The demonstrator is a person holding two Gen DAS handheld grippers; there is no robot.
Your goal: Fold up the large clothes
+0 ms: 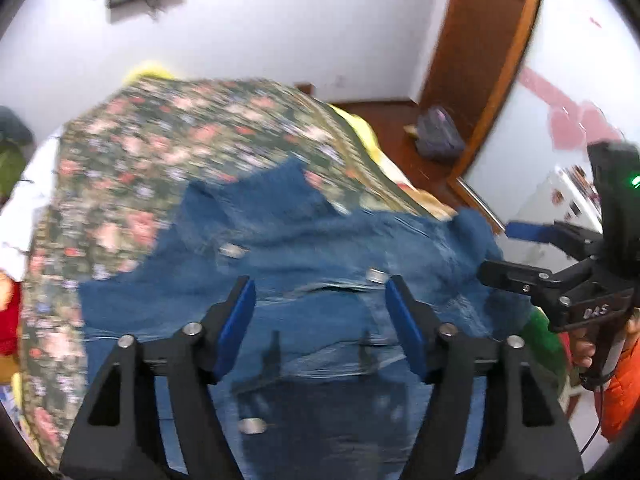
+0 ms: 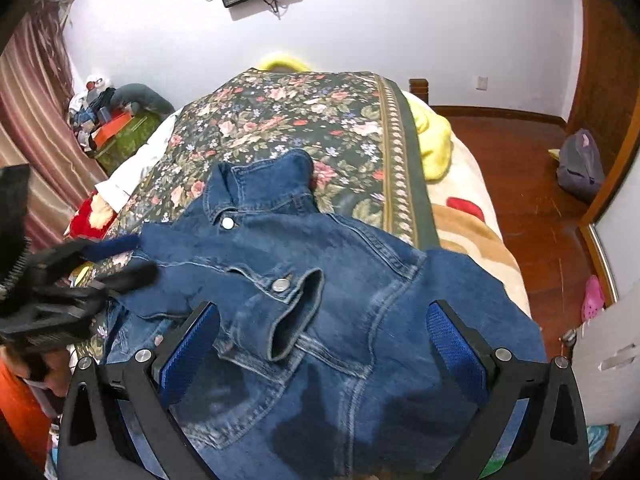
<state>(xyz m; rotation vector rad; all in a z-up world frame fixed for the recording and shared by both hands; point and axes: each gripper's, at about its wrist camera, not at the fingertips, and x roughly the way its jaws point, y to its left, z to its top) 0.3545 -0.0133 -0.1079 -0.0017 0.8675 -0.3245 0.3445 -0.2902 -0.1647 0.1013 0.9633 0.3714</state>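
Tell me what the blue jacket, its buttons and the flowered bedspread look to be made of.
Jacket: denim, matte, judging by faded seams and contrast stitching.
Buttons: probably metal, with a shiny silver glint.
Bedspread: woven printed fabric, dull finish; the fibre can't be told.

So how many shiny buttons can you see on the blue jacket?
2 in the right wrist view: one button under the collar, one button on the folded sleeve cuff. The denim jacket is folded over itself, so more may be hidden.
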